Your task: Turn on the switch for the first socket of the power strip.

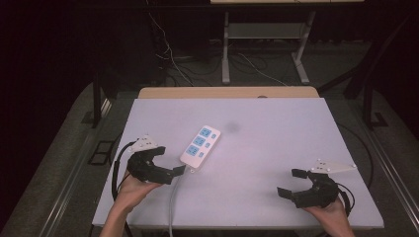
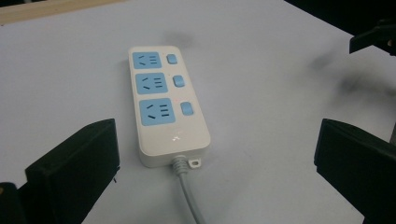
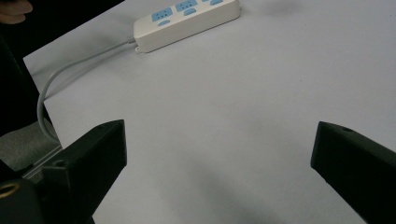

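A white power strip (image 1: pixel 200 146) lies flat on the pale surface (image 1: pixel 276 148), with three blue sockets in a row and a small blue switch beside each. Its grey cable (image 1: pixel 172 207) leaves the near end and runs off over the person's edge of the surface.

The left gripper (image 1: pixel 170 162) sits low at that near end of the strip. Its jaws stand wide apart with nothing gripped. In the left gripper view the strip (image 2: pixel 166 105) lies ahead of the jaws and between their lines, its cable end closest to them, and the pads are clear of its sides. The cable (image 2: pixel 189 196) runs back down the middle of the gap. From the high view one jaw tip comes very close to the strip's cable corner; I cannot tell whether it touches.

The right gripper (image 1: pixel 291 182) is well apart from the strip, off to the other side of the surface, held low in the person's right hand (image 1: pixel 331 212). Its jaws are also spread wide and hold nothing; bare surface lies between them. In the right gripper view the strip (image 3: pixel 187 18) sits far ahead of the jaws and toward the left one, with its cable (image 3: pixel 60 74) curving back past that jaw.
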Motion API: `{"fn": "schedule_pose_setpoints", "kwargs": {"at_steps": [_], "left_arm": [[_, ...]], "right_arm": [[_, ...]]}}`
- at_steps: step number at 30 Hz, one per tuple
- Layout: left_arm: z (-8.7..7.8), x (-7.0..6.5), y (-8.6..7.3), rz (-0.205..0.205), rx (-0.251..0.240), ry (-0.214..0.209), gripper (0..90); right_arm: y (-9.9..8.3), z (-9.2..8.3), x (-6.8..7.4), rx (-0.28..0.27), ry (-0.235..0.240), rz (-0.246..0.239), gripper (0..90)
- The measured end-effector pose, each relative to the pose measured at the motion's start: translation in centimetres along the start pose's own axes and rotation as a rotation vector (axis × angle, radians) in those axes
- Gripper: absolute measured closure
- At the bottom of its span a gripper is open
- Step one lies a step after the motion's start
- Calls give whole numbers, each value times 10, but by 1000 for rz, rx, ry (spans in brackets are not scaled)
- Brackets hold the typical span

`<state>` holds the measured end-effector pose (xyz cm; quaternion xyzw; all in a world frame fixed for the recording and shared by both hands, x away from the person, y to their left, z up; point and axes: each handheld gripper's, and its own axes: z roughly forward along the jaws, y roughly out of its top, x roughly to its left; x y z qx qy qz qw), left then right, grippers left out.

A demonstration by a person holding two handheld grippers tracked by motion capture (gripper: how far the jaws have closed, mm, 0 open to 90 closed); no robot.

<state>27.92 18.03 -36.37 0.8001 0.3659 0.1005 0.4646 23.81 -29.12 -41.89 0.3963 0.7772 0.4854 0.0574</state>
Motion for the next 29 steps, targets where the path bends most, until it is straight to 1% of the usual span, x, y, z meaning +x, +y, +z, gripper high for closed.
{"fn": "schedule_pose_setpoints", "kwargs": {"at_steps": [5,7,14,16,18,19,21,23,29], "left_arm": [[3,-4,-7,4,-4,-5,0],[4,-5,-11,-2,-11,-18,0],[11,-11,-22,-1,-5,-29,0],[13,-14,-26,5,-11,-25,0],[15,-15,-30,5,-14,-32,0],[16,-16,-32,0,-11,-37,0],[18,-17,-36,4,-3,-35,0],[19,-17,-40,-6,-3,-43,0],[24,-17,-51,-19,-11,-51,0]], "right_arm": [[0,0,0,1,0,-1,30],[0,0,0,1,0,-1,30],[0,1,1,4,3,-3,31],[0,0,1,4,3,-3,30],[0,0,1,4,2,-5,30],[0,0,1,5,3,-5,30],[-1,1,1,6,3,-5,30],[-1,1,1,7,3,-5,30],[-1,2,1,12,1,-6,30]]}}
